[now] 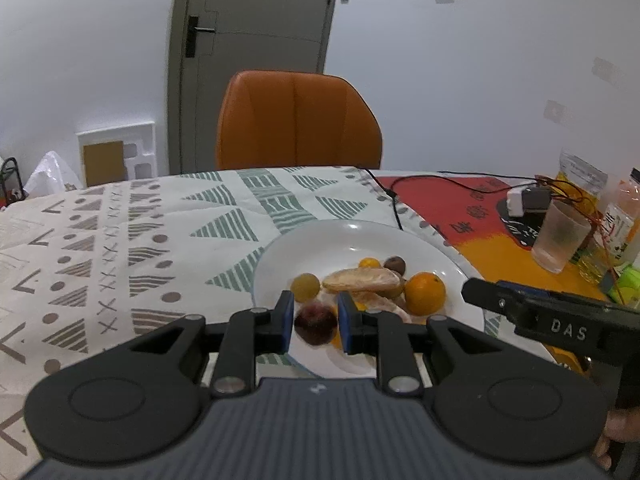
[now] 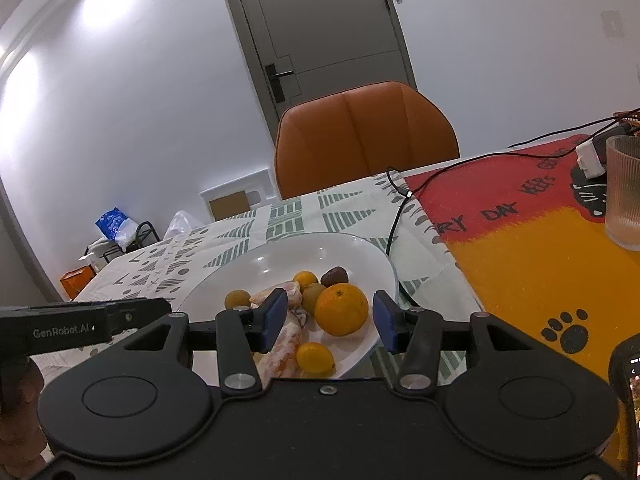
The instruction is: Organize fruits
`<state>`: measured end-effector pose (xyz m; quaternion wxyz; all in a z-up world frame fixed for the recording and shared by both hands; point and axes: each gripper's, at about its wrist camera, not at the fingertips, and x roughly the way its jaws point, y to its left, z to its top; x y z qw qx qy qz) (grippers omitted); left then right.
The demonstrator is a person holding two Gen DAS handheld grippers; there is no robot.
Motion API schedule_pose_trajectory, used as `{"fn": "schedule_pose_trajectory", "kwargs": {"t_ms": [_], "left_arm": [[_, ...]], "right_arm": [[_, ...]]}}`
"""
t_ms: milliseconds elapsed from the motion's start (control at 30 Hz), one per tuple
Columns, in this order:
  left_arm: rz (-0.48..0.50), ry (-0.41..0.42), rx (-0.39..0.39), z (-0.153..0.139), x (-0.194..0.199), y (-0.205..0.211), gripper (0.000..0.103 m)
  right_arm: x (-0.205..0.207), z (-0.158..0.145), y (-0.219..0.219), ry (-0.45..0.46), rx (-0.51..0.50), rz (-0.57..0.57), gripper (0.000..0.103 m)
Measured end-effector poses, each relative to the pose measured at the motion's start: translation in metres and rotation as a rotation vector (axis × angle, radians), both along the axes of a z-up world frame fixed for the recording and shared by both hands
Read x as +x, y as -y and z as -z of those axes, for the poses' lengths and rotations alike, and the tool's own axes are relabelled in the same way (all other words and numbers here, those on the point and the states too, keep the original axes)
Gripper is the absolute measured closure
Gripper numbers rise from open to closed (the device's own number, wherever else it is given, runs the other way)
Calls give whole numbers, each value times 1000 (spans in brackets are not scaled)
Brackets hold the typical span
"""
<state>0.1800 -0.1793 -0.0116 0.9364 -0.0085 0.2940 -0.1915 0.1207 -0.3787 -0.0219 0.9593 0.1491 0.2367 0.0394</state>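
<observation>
White plate [image 2: 240,276] holding an orange [image 2: 341,309], peeled segments [image 2: 286,336], small yellow fruits [image 2: 315,357], a green-yellow one [image 2: 237,299] and dark plum [image 2: 334,276], clustered together.

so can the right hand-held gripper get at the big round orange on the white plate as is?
Probably yes: the right hand-held gripper faces the big round orange, nothing between. Its jaws look barely wider than it, so they may need opening further.

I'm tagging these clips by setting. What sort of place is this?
Probably a home dining room: a table under a patterned cloth, an orange chair pushed up to it, a plate of fruit, and a door behind.
</observation>
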Motion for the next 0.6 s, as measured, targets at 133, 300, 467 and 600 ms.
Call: {"fn": "schedule_pose_trajectory", "kwargs": {"t_ms": [133, 300, 467, 600], "left_arm": [[-28, -1, -4, -1, -1, -8, 79], [-66, -8, -9, -3, -3, -22, 78], [-85, -12, -17, -4, -9, -36, 77], [-101, -17, -27, -5, -16, -49, 67]], "right_arm": [[-1, 0, -3, 2, 0, -11, 52], [-2, -2, -10, 6, -1, -28, 52], [-5, -7, -18, 12, -8, -40, 48], [-8, -12, -29, 16, -16, -55, 47]]}}
